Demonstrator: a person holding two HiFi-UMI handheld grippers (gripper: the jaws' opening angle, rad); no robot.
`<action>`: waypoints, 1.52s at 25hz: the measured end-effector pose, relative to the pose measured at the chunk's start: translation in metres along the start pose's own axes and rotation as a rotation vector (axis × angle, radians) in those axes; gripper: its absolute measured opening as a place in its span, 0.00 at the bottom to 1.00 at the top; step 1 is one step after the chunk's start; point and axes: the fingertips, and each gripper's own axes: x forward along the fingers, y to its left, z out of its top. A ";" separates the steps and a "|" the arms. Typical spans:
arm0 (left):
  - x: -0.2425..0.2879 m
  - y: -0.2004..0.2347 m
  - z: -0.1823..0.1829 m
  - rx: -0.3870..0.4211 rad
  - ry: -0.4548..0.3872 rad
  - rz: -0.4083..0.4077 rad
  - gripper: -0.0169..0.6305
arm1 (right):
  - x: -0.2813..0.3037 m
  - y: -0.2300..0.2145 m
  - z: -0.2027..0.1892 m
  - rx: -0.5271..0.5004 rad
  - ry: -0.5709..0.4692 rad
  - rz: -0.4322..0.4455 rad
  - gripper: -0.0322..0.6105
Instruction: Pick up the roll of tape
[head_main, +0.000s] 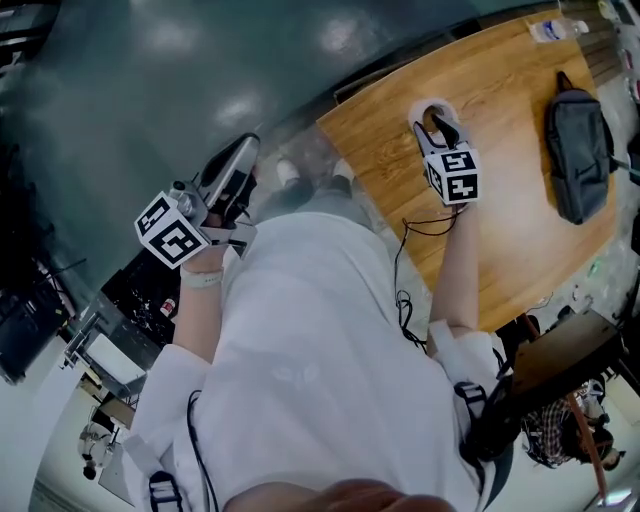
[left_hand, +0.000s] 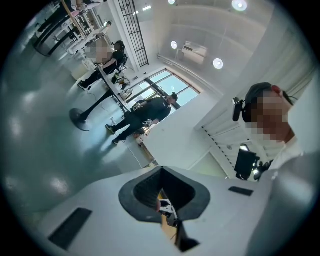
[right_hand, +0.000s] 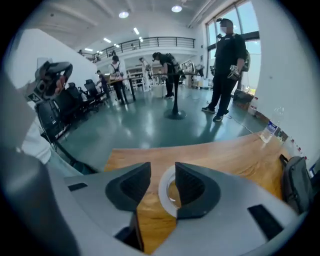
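Though partly covered by the right gripper, the roll of tape reads clearly in the head view. It's a white ring lying flat on the wooden tabletop, hole up, axis vertical, so no long side to speak of. It sits nr the tabletop's left edge. A dark bag lies well apart to the right and a clear bottle stands at the far edge; neither blocks the tape. The gripper's fingers come down onto the ring, w/ white rim showing around their tips. The left gripper hangs off the tabletop over the grey floor, well apart from the tape.

Right gripper view: the tape is flat on the wood, hole up. The fingers are apart. The ring's left wall stands in the gap btw them, and the right finger covers the hole side. Can't tell whether either pad touches the wall. The bag and bottle are off to the right, and people stand on the floor beyond.

Left gripper view: the fingers are together w/ nothing held, pointing out into the room.
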 end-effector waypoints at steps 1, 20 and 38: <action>-0.001 0.002 -0.002 -0.002 0.002 0.007 0.03 | 0.006 0.001 -0.007 -0.020 0.038 0.000 0.26; -0.023 0.029 -0.019 -0.062 -0.037 0.119 0.03 | 0.064 -0.004 -0.063 -0.395 0.524 0.010 0.26; -0.027 0.033 -0.024 -0.075 -0.040 0.125 0.03 | 0.077 -0.005 -0.080 -0.604 0.727 0.010 0.25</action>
